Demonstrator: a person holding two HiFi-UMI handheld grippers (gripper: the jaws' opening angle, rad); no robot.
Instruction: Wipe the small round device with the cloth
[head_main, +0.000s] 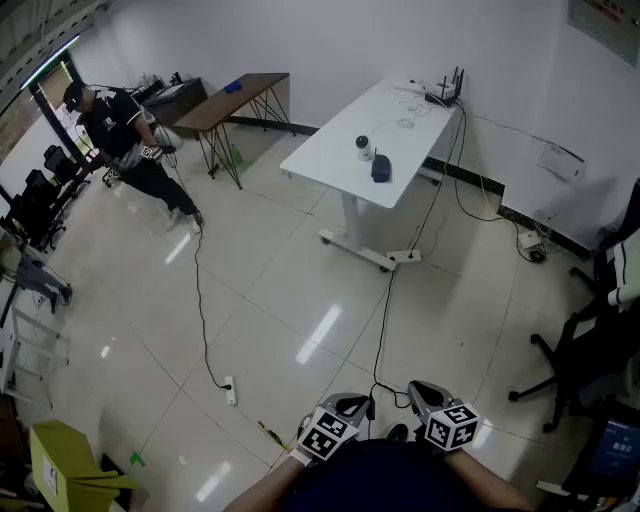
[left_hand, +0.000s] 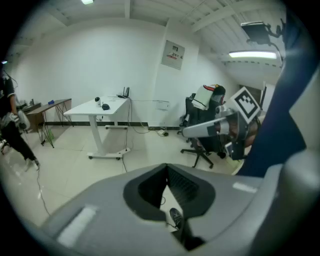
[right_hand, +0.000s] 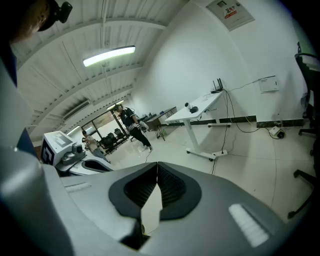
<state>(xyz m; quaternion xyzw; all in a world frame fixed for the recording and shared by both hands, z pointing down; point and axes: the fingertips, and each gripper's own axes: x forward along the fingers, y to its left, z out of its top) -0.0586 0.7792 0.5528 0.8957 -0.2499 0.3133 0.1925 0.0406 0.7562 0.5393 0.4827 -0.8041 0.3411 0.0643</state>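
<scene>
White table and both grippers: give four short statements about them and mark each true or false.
1. The small round device stands on the white table. True.
2. The cloth hangs from the left gripper. False: it lies on the table beside the device.
3. The left gripper and the right gripper are both shut and empty. True.
4. The router sits on the floor. False: it sits at the table's far end.
</scene>
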